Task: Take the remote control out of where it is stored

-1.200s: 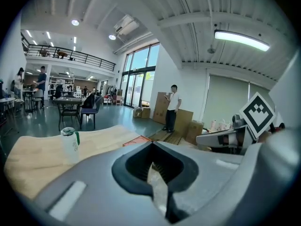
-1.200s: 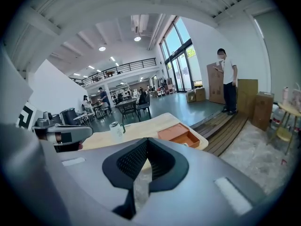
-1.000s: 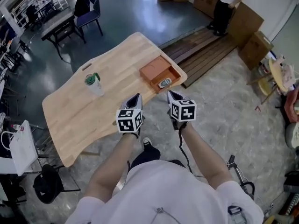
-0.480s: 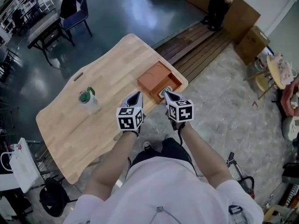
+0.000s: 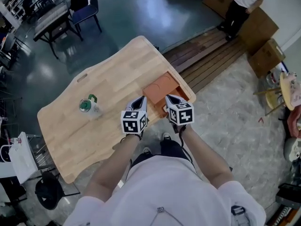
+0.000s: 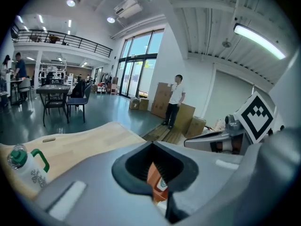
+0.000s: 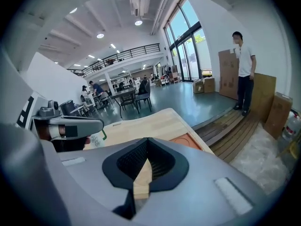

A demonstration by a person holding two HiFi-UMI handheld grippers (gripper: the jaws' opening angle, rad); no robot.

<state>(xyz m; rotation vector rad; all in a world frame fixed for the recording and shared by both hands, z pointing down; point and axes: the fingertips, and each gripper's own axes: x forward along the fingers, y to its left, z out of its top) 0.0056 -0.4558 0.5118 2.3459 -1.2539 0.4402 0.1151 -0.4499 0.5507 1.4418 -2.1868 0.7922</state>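
Observation:
An orange storage box point(image 5: 161, 89) lies near the right edge of the wooden table point(image 5: 113, 81). The left gripper view shows a sliver of the box point(image 6: 153, 177) through the jaws, with part of the remote control point(image 6: 162, 184) in it. In the head view the remote is hidden behind my right gripper point(image 5: 170, 98), which hovers over the box's near right part with its jaws together and nothing in them. My left gripper point(image 5: 140, 100) is just left of the box, also shut and holding nothing.
A clear bottle with a green cap point(image 5: 88, 106) stands on the table's left half. The table's near edge runs right below the grippers. A person point(image 5: 240, 8) stands by cardboard boxes point(image 5: 261, 29) beyond wooden planks point(image 5: 211, 55).
Both grippers have moved forward over the table's near edge toward the orange box. The right one now covers the remote in the head view. Their jaws stay together.

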